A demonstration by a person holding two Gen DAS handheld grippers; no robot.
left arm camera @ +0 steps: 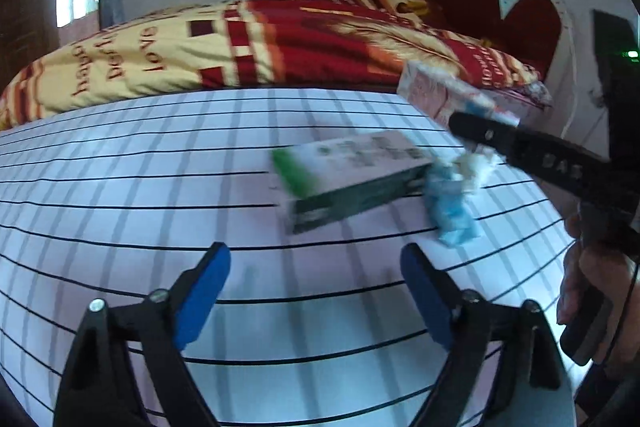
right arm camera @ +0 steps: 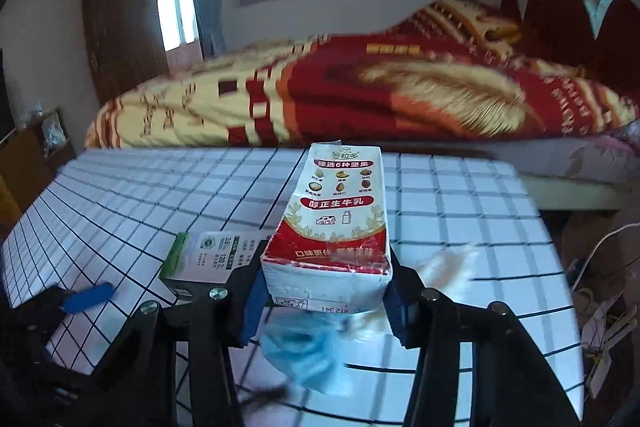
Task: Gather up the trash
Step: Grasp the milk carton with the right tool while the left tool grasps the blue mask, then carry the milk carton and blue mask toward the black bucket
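My right gripper [right arm camera: 326, 303] is shut on a red and white milk carton [right arm camera: 340, 227]; its blue pads press both sides of the carton's near end, holding it above the table. The left wrist view shows the same carton [left arm camera: 448, 91] at the right, with a black finger [left arm camera: 488, 135] of the right gripper on it. My left gripper [left arm camera: 316, 255] is open over the checked tablecloth [left arm camera: 120, 187] with nothing between its fingers. Just beyond it lie a green and white box [left arm camera: 352, 179], a crumpled blue mask [left arm camera: 452, 211] and a white tissue [left arm camera: 480, 163].
A bed with a red and yellow quilt [right arm camera: 360, 91] runs along the table's far edge. A person's hand [left arm camera: 588, 275] grips the right gripper's handle. A low wooden cabinet [right arm camera: 24, 163] stands left of the table, and cables [right arm camera: 600, 327] hang at its right.
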